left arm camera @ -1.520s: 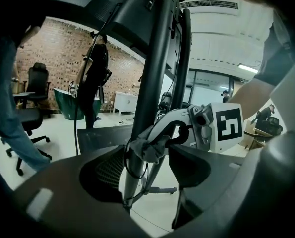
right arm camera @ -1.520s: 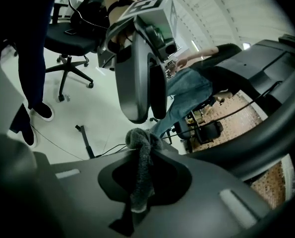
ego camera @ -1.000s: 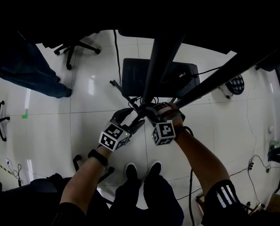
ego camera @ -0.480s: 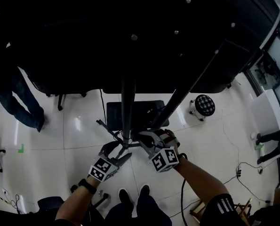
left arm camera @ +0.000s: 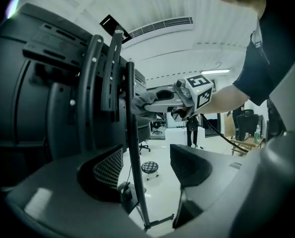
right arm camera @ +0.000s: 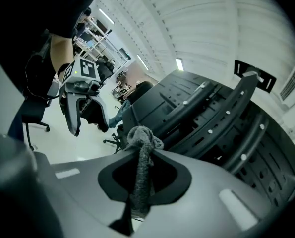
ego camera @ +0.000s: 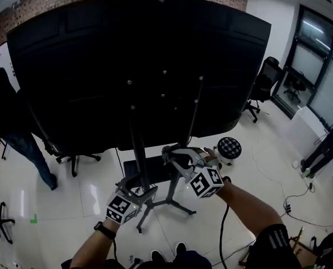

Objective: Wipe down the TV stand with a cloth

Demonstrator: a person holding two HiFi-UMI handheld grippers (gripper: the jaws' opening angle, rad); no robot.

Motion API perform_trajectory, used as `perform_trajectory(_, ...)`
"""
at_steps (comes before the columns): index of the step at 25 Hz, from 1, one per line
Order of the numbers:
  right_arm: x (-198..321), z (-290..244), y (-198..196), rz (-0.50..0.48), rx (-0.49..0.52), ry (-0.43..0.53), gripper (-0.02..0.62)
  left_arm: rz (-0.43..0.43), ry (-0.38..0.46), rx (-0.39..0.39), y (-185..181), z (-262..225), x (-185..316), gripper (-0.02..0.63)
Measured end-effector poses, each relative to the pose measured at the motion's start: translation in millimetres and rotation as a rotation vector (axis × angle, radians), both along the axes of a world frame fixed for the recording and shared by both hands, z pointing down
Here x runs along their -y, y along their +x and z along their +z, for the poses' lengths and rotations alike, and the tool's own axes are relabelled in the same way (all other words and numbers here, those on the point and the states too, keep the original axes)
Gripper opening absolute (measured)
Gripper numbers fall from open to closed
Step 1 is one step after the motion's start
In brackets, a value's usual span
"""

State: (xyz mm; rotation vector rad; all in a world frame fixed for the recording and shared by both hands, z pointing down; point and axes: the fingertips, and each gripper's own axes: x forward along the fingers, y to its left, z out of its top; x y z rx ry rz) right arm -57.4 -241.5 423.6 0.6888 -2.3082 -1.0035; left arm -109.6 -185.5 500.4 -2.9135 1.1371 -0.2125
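Behind the TV (ego camera: 138, 66), at the foot of its black stand (ego camera: 172, 200), a person stands with a gripper in each hand. The right gripper (ego camera: 174, 156) is raised to the stand's upper part, its jaws pinching a grey cloth (right arm camera: 140, 167) that hangs bunched between them. From the other side the cloth's (left arm camera: 142, 103) free end seems to lie against a thin upright (left arm camera: 132, 148) of the stand. The left gripper (ego camera: 138, 194) is lower, near the base, jaws spread with nothing gripped. The upright shows in the gap between them, but I cannot tell if it touches either. A stool (ego camera: 229, 148) stands on the floor just beyond the right gripper.
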Motion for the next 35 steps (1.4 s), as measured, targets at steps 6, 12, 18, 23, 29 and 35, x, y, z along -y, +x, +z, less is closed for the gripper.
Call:
perform_trajectory(6,19.4,-92.0,44.3,0.038,0.097,0.018,0.023,0.027,0.145,-0.011,34.2,-109.8,10.8,0.322)
perform_trajectory(12,47.4,-196.2,63.9,0.049,0.198,0.003,0.023,0.072,0.168,0.002,60.5,-190.3,30.8,0.319)
perform_trajectory(18,82.8,-259.1,79.8,0.025,0.157,0.005,0.023,0.072,0.223,0.026,92.4,-243.1,63.9,0.319)
perform_trajectory(23,112.7,-298.2,82.8,-0.014,0.131,-0.059,0.023,0.039,0.231,0.028,107.0,-265.5,85.7,0.319)
perform_trajectory(29,136.6,-334.5,77.2,-0.048,0.075,-0.032,0.023,0.006,0.23,0.063,122.3,-264.3,102.5,0.319)
perform_trajectory(35,150.5,-317.7,67.5,-0.084,-0.027,-0.113,0.023,-0.037,0.226,0.062,129.1,-261.6,115.3,0.319)
